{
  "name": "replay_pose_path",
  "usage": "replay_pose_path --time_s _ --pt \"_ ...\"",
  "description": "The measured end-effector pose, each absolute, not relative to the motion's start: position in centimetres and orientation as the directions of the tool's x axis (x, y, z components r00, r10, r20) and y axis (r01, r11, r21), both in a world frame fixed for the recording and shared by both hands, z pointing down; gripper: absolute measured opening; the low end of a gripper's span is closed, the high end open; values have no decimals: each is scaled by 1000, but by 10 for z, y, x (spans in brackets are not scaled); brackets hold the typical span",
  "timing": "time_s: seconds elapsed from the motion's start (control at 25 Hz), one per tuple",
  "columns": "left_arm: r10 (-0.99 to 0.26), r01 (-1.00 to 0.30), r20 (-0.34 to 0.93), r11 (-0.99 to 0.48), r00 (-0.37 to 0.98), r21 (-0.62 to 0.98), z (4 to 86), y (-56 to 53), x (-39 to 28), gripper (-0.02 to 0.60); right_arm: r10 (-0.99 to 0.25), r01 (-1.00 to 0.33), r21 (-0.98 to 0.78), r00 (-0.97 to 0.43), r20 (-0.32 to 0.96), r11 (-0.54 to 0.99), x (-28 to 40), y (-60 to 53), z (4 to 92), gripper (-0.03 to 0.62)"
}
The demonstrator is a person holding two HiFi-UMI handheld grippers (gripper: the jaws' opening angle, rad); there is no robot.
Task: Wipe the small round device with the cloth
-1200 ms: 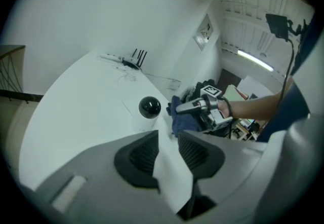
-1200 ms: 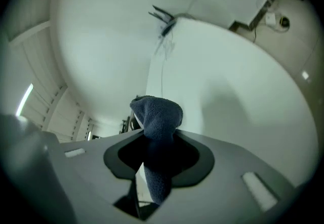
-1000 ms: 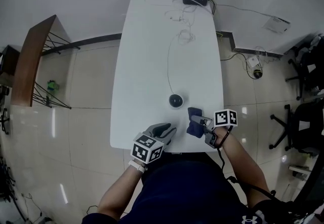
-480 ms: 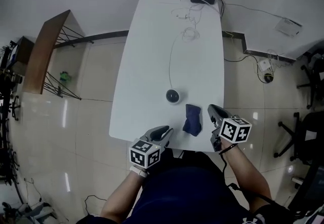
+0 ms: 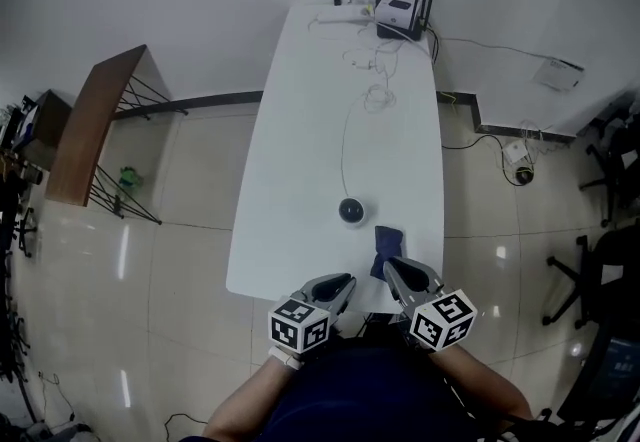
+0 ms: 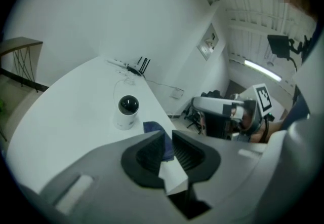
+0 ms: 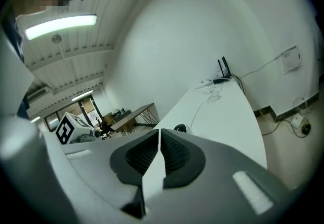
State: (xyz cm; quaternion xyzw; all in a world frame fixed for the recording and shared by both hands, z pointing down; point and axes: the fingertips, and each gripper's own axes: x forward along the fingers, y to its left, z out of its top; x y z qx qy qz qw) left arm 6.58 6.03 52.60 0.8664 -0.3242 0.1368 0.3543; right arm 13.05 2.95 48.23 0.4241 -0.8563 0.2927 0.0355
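Device (image 5: 351, 211) upright on white table (image 5: 340, 80), toward the near end; dark dome over pale base. Thin cable (image 5: 344, 140) from it toward 12 o'clock, ending in loose coils short of a router (image 5: 400, 10) with antennas at the far edge. White power strip (image 5: 335, 15) at 9 o'clock of the router.

Cloth (image 5: 387, 240): small, dark blue, lying on the table at 4 o'clock of the device, just beside it, apart from it. Held by neither gripper.

Left gripper (image 5: 343, 282): at 6 o'clock of the device, over the table's near edge, pointing to about 1 o'clock. Per its own view, jaws narrowly apart, just been closing, nothing between the pads. Cloth and device visible past the tips, both resting on the table beyond.

Right gripper (image 5: 392, 266): at 6 o'clock of the cloth, tips overlapping the cloth's near end in head view; contact not determinable there. Per its own view, jaws pressed together and empty. Top of the device showing just past the tips, table stretching away toward the router.

Grippers side by side, near each other, not touching. Marker cube of each at 6 o'clock of its jaws, toward the person.

Surroundings: wooden side table (image 5: 90, 125) on wire legs at 9 o'clock of the white table, on glossy tiled floor (image 5: 150, 230). Office chair (image 5: 600, 260) at 3 o'clock.
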Motion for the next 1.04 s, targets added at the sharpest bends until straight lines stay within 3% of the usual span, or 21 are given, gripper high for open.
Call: replay_pose_path --time_s 0.56,1.04 --pt "-369 -525 391 -723 843 449 512 92 -18 37 -859 -911 -306 -377 346 277 82 52 459 18" --pt "-488 -564 283 -718 826 407 474 89 -22 29 -870 -914 -257 -385 309 314 81 63 447 17"
